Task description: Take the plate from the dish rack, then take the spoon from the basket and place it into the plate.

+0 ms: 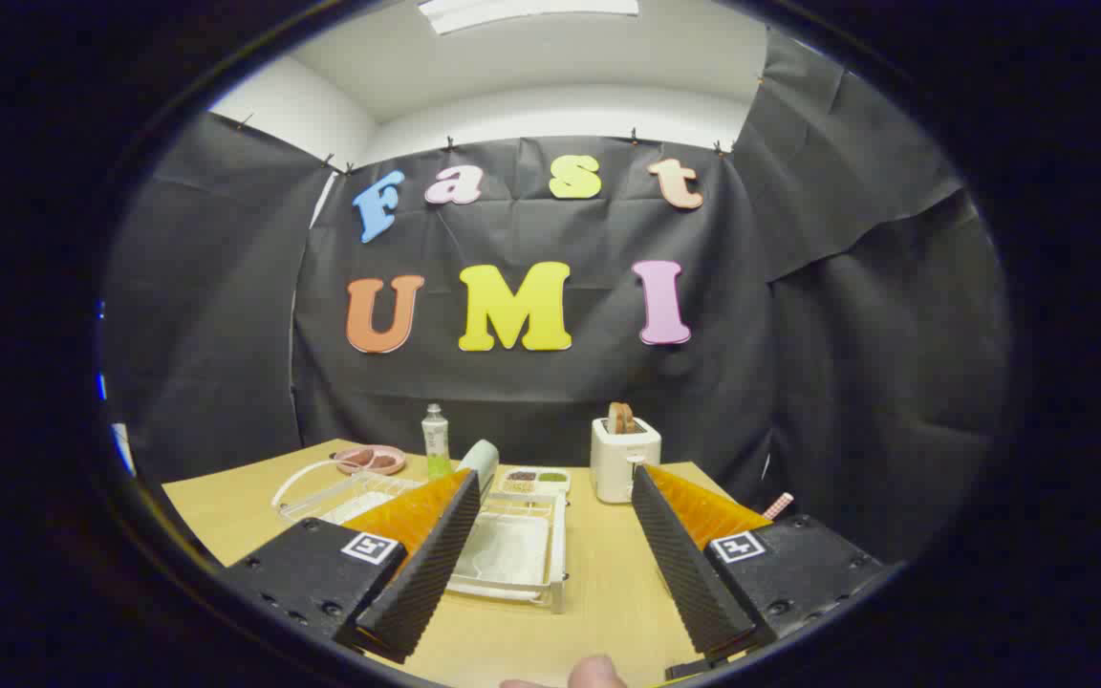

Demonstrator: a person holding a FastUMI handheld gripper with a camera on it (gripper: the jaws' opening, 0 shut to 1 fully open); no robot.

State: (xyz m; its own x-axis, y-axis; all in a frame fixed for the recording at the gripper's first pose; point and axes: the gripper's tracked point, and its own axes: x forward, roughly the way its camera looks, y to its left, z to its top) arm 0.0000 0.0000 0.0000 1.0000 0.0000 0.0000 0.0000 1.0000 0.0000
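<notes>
My gripper is open above the wooden table, with nothing between its ribbed black fingers. A white dish rack lies just ahead, partly behind the left finger. A pale green plate stands upright at the rack's far end, by the left fingertip. Left of the rack sits a white wire basket with a curved handle. Its contents are hidden by the left finger, and I cannot make out a spoon.
Beyond the fingers stand a white toaster holding bread, a small divided tray, a green-bottomed bottle and a pink dish. A red-and-white striped object pokes out behind the right finger. A person's fingertip shows at the table's near edge.
</notes>
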